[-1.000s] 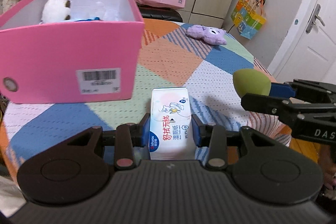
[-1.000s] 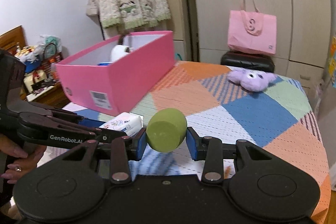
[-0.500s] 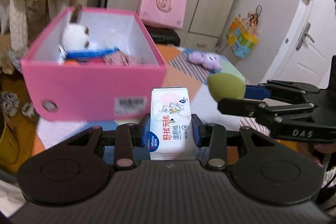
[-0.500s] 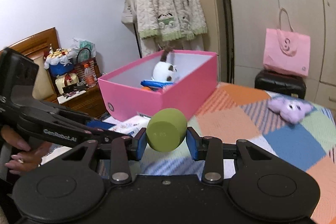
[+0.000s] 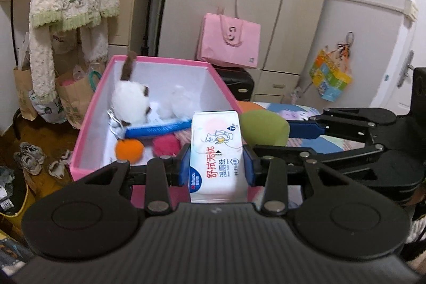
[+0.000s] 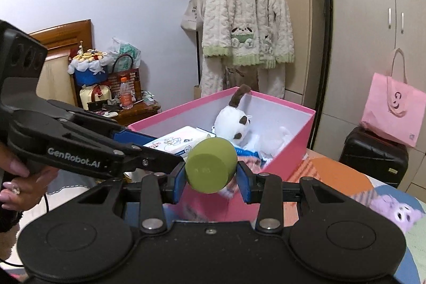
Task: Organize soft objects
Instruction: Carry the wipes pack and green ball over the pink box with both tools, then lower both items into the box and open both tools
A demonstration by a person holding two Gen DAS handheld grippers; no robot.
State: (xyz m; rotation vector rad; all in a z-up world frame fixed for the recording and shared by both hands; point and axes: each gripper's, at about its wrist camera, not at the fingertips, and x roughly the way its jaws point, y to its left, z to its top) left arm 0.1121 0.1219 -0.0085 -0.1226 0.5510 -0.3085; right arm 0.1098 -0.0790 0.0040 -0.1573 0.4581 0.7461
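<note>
The left gripper [image 5: 216, 167] is clamped on a white rectangular soft pack of wet wipes with red and blue print [image 5: 216, 151]; both blue pads press its long sides, and the pack stands upright between them. The right gripper [image 6: 211, 178] is clamped on an olive-green egg-shaped foam sponge [image 6: 210, 168], with a blue pad against each side.

Both held items are positioned at the near end of the open pink cardboard box with a white interior [image 5: 87, 121], above its rim. In the left wrist view the sponge sits just beside the right edge of the wipes pack.

Box contents: a white plush cat with brown ears and tail [image 5: 130, 100], a blue flat packet [image 5: 159, 128], an orange pompom ball [image 5: 129, 149], and a red pompom ball [image 5: 166, 145].

A purple plush toy [image 6: 396, 209] lies on the patchwork-patterned tablecloth [image 6: 327, 175], well apart from the box.

A person's hand [image 6: 18, 185] grips the left gripper's handle.
</note>
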